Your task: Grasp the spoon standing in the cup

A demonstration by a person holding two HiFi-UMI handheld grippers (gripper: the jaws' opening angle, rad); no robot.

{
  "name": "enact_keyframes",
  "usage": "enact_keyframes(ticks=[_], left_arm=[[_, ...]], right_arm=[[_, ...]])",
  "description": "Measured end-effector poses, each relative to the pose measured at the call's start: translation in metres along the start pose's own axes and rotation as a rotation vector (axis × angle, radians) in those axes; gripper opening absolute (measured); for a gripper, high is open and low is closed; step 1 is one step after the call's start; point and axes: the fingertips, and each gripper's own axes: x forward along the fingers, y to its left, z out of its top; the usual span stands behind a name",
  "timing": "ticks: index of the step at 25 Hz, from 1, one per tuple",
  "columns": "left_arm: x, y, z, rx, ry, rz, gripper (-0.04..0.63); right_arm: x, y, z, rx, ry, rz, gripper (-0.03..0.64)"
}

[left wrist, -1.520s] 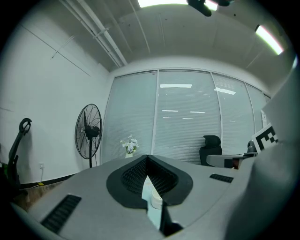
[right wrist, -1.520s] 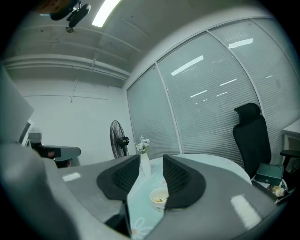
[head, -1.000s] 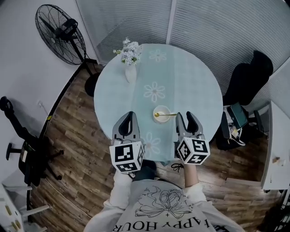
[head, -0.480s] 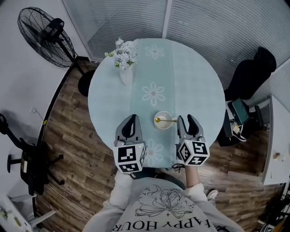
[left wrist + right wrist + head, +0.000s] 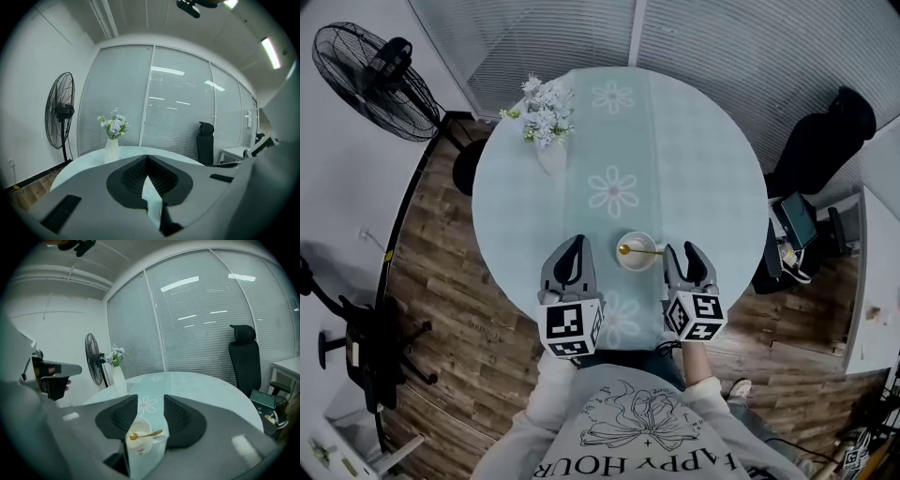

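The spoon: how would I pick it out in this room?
Find the big round table. Near its near edge stands a white cup; the spoon lies across it. It is the only gold thing there, unlike the white vase of flowers opposite.

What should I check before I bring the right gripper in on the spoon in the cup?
1. Opening: ok. The right gripper has just been opening its jaws; they stand apart, nothing between them yet.
2. Aim: ok. The spoon and cup show through the gap, ahead.
3. Handle access: ok. In the head view the handle juts over the rim toward the right gripper.
4. Other side: ok. The left gripper is shut, empty, apart from the cup.
5. Clutter: ok. The vase stands near the table's far edge.
6. Spoon steady in cup: cannot tell.
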Motion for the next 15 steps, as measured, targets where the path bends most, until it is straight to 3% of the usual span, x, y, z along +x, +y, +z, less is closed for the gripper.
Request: enact_keyframes(ticks=[6,15], left_arm=[[0.009,-0.004,-0.005,-0.004,0.014,0.008,0.003],[0.006,-0.012,-0.010,-0.018,0.036,0.027,0.003]], right_arm=[[0.009,-0.005,-0.021,-0.011,0.054,0.012,0.176],[0.017,-0.014,-0.058,0.075,0.142,0.056,0.175]])
